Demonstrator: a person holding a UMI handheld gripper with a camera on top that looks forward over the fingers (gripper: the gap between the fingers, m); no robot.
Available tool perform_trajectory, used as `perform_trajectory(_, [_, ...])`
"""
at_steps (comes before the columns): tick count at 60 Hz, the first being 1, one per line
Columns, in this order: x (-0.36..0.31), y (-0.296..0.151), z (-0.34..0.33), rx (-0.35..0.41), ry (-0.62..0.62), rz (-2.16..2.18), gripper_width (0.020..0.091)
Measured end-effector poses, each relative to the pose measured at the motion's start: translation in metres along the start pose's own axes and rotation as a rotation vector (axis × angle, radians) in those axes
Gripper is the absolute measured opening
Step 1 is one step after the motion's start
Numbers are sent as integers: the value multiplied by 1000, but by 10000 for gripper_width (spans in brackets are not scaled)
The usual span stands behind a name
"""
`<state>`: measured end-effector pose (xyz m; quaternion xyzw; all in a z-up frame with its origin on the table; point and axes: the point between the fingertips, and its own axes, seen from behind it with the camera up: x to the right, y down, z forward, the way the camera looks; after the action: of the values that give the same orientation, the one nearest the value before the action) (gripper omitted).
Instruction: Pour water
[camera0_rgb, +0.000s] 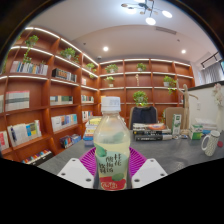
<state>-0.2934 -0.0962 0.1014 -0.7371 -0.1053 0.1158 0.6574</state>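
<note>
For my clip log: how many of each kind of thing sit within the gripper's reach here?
Bottles: 1, the bottle, white-capped, upright between the fingers, whose pink pads flank its label
Mugs: 1, the white mug off to the right on the table
Grippers: 1, the gripper
Total: 3

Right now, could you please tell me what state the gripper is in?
Gripper: jaws shut on the plastic bottle, held upright above the table.

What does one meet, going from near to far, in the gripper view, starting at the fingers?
Gripper with its fingers around the bottle → grey table → black chair → potted plant → wooden shelves on the far wall.
</note>
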Motion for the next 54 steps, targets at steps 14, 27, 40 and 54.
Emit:
perform_trajectory(14, [63, -8, -5, -20, 73, 151, 375])
perform_trajectory(27, [154, -46, -12, 66, 99, 644, 375])
perform_trajectory(40, [248, -74, -22, 210, 136, 1112, 375])
perform_trajectory(54, [313, -98, -27, 383, 66, 1584, 381])
